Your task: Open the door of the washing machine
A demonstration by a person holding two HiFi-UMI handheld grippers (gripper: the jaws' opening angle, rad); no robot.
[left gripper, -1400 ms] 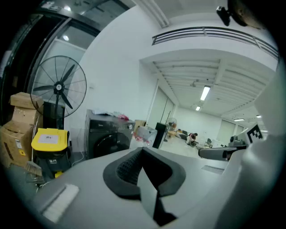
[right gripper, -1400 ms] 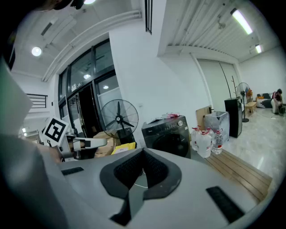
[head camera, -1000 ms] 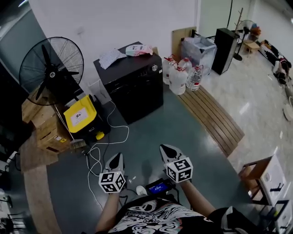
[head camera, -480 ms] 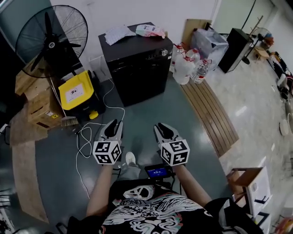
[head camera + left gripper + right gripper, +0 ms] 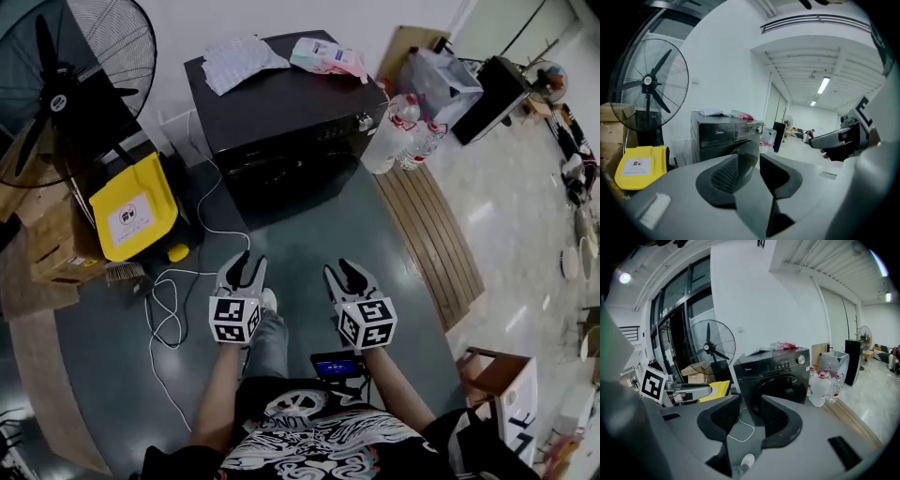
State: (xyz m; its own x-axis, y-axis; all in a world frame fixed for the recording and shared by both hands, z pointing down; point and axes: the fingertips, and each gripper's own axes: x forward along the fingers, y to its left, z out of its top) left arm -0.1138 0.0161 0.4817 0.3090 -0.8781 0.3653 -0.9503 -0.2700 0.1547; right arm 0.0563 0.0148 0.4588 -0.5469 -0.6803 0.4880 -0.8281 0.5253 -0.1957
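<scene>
Head view is showing us, from the left, the standing fan [image 5: 66,66] and the yellow bin [image 5: 131,206] by the wall, then the left gripper [image 5: 242,265] out in front of us, its jaws standing moderately apart with nothing between them. The washing machine [image 5: 281,122] is sitting straight ahead and well apart from both grippers, its dark front facing us across bare floor, its door [image 5: 780,392] shut; we are judging the round door to lie roughly midway between our two hands, so neither is clearly nearer. The right gripper [image 5: 349,275] is likewise holding its jaws partly apart and empty, and its own view is framing the door right through the gap, so we are taking it as the better lined up of the two. Further right the water bottles [image 5: 403,127] are standing beside the machine. Against the earlier frames, the machine is filling more of the head view and sitting closer to us, and both pairs of jaws, together a second ago, have just been opening.
</scene>
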